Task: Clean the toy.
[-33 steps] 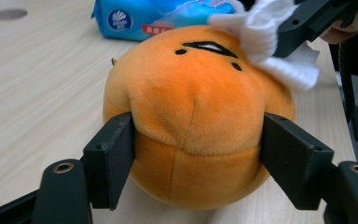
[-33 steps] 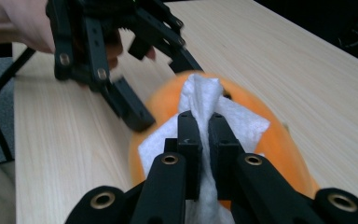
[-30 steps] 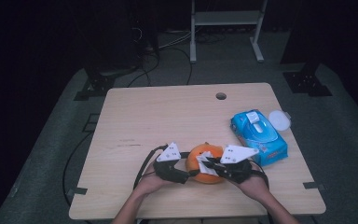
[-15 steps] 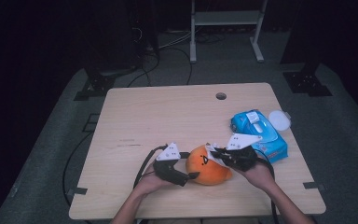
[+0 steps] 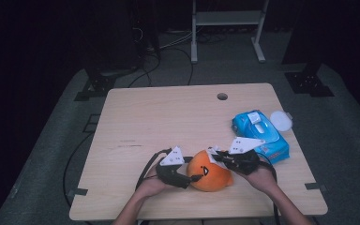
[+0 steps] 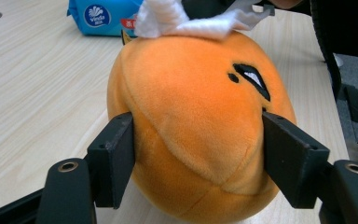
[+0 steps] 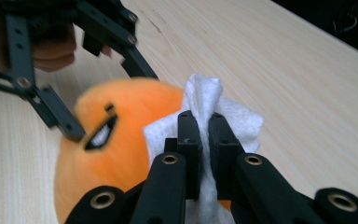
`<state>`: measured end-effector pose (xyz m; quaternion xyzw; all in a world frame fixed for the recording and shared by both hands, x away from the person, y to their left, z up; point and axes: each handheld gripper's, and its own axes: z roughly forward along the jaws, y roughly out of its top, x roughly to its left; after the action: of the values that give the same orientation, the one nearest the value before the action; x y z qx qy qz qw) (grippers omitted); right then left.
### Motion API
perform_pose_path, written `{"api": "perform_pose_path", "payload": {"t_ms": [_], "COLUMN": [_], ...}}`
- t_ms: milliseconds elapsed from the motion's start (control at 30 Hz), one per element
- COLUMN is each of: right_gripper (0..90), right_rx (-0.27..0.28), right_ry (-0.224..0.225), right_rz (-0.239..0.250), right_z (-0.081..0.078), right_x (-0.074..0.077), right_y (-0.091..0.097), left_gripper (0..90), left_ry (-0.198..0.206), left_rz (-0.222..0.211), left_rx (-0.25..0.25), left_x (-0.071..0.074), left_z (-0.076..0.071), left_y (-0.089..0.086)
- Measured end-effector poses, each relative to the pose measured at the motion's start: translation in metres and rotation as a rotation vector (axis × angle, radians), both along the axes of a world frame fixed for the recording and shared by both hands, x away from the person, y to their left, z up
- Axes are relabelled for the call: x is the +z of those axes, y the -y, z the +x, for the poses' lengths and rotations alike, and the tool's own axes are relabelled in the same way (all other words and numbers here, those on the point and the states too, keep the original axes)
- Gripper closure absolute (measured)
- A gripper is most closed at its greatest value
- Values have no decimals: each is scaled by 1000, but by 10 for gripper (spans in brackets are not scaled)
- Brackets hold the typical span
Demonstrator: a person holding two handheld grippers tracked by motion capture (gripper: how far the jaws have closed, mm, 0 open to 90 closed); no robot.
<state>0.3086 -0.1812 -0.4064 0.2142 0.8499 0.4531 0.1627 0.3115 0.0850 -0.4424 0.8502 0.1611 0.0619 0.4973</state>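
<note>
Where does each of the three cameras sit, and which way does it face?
High view: above the person's side, looking down on the table; both forearms, left gripper, right gripper.
Left gripper view: on the left gripper, facing the orange plush toy pressed between its fingers.
Right gripper view: on the right gripper, fingers pinching a white wipe.
Shared: the toy, in all three.
</note>
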Motion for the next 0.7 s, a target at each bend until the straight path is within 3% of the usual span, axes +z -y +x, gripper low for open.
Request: {"api": "perform_pose_path", "payload": {"t_ms": [100, 167, 200, 233, 267, 333, 467, 567, 633, 700], "right_gripper": [849, 849, 849, 849, 848, 849, 849, 849, 849, 849], "right_rx": [-9, 23, 40, 52, 56, 54, 8, 3, 7, 21], "right_ry": [-3, -23, -22, -12, 0, 17, 48, -2, -1, -6], "right_rz": [10, 37, 35, 29, 31, 55, 28, 47, 36, 40], "right_z": [-11, -22, -29, -35, -38, -37, -23, -20, -27, -33], "right_x": [-8, -9, -9, -7, -4, 2, 5, -3, -7, -11], "right_y": [5, 5, 4, 2, 2, 2, 10, 19, 18, 17], "left_gripper": [95, 85, 135, 191, 239, 276, 309, 256, 137, 55], "left_ry": [-146, -207, -193, -128, -99, -64, -6, -34, -107, -172], "left_rz": [-54, -95, -70, -51, -49, -34, -8, -30, -45, -17], "left_rx": [17, 24, 6, 4, 3, -3, -37, -45, -33, -11], "left_x": [4, 3, 2, 2, 3, 5, 7, 7, 8, 9], "left_z": [6, 7, 4, 0, -3, -6, -12, -10, -6, -5], "left_y": [2, 5, 9, 12, 13, 16, 15, 15, 16, 21]}}
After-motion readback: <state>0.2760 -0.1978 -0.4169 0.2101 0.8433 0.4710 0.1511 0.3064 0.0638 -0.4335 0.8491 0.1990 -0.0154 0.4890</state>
